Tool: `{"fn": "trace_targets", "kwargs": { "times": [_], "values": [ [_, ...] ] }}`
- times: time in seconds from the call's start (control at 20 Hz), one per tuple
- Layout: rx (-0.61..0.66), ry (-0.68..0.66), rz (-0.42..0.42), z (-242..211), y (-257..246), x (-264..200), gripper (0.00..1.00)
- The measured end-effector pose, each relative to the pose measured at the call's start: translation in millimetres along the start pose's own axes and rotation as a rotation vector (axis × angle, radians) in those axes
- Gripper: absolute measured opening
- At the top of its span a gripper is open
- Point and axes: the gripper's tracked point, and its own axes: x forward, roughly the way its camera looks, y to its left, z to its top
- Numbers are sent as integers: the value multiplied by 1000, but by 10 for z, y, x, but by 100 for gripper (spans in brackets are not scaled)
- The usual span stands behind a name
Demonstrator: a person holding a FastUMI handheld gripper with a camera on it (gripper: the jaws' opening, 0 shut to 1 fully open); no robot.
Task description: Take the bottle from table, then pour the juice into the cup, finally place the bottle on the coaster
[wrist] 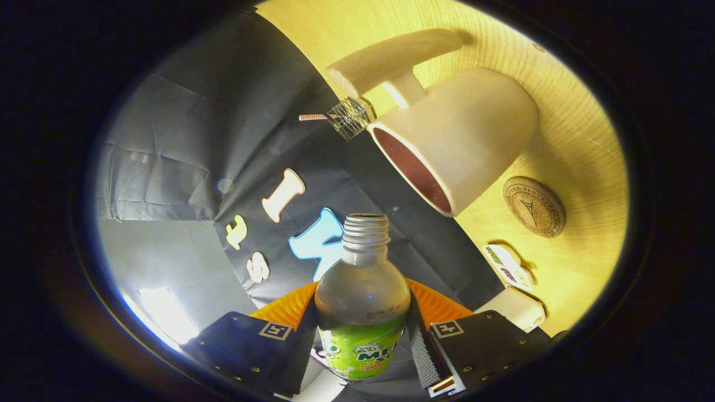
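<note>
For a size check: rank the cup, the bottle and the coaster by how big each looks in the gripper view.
1. cup, largest.
2. bottle, held between the tongs and nearest the camera, so its look is inflated; its lower end is cut off.
3. coaster, clearly smallest, on the table beside the cup.

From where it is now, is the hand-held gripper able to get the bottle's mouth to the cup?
Probably yes. The hand-held gripper is clamped on the uncapped bottle, and the cup's open mouth lies just beyond it with nothing between them.
</note>
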Motion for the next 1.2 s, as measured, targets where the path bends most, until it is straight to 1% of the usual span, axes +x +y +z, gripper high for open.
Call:
{"fn": "trace_targets", "kwargs": {
  "times": [0.4, 0.7, 0.85, 1.2],
  "values": [
    [-16, 5, -1, 35, -21, 24, 75],
    [-42, 29, 1, -33, -28, 24, 75],
    [-46, 25, 7, -5, -15, 30, 75],
    [-56, 15, -7, 39, -76, 35, 75]
  ]
}}
